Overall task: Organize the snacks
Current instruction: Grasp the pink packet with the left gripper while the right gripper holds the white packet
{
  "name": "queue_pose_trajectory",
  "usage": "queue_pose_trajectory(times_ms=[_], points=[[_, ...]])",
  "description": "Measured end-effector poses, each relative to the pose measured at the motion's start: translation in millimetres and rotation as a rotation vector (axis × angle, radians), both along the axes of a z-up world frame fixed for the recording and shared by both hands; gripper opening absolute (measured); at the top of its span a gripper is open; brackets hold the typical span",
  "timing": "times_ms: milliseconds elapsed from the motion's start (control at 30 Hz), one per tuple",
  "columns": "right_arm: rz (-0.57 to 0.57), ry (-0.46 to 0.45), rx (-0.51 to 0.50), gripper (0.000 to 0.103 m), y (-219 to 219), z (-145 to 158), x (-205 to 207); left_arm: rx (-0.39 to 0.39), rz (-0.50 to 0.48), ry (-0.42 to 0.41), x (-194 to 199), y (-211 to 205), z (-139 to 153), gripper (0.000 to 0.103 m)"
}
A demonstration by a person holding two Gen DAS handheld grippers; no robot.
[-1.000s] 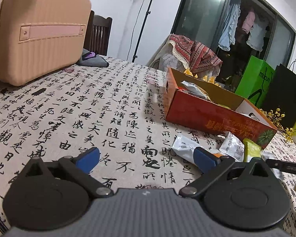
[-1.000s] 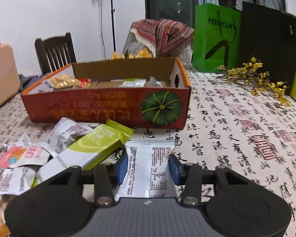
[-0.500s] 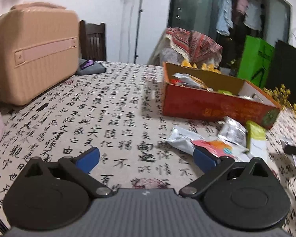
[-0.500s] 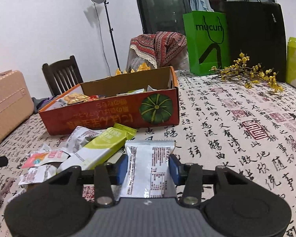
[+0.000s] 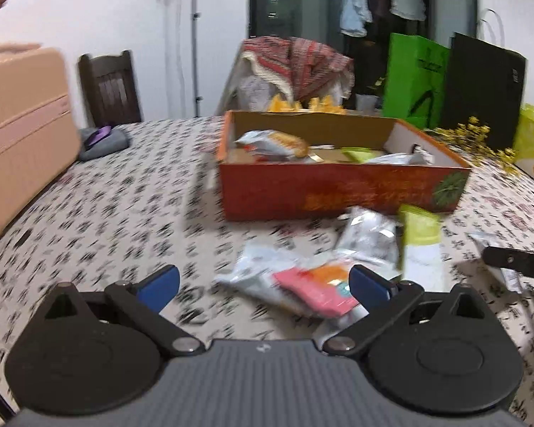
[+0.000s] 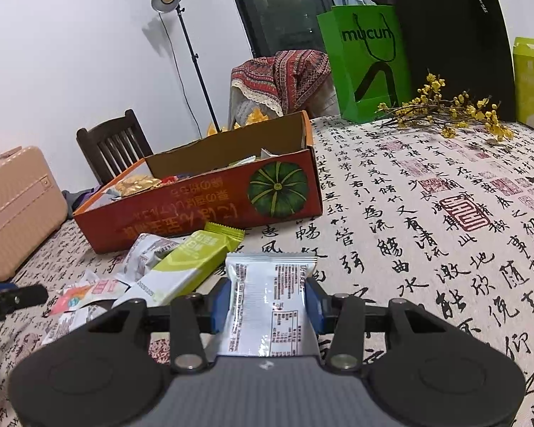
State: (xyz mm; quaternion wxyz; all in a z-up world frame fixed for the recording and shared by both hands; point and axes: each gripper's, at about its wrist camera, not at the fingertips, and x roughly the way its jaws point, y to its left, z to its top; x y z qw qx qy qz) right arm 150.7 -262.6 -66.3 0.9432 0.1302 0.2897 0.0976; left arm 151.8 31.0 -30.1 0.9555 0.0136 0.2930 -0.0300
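From the left wrist camera, which is blurred by motion, the left gripper (image 5: 263,281) hangs low over a table (image 5: 124,213) covered in calligraphy-print cloth, its blue fingers (image 5: 158,286) spread wide and holding nothing. Just ahead lies a loose pile of snack packets (image 5: 317,277), pink, silver and green, and beyond them stands an open orange box (image 5: 338,192) that already holds several snacks. From the right wrist camera, the right gripper (image 6: 267,304) has its fingers closed on the sides of a white packet (image 6: 270,302), which sticks out forward, lifted clear of the table. The orange box (image 6: 203,210) sits ahead and to the left, with a green bar (image 6: 192,267) and other packets between. The grip looks like the main risk: the soft, slippery wrapper is pinched only at its rear half, so a quick swing toward the box could let it slide out. Carried low, it could also catch the box's near wall or scatter the loose pile.
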Motion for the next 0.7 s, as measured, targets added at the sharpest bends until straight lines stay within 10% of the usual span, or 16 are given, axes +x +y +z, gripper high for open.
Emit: queue_pose_trajectory(times_ms=[567,700], points=[[-0.020,-0.023,0.087,0.044,-14.0,-0.5,-5.0,0.096,-0.113,0.165,57.3,-47.0,-34.6,0.103],[-0.014,-0.024,0.093,0.044,-13.5,-0.7,-5.0,0.049,-0.097,0.147,51.5,-36.4,-29.0,0.086]])
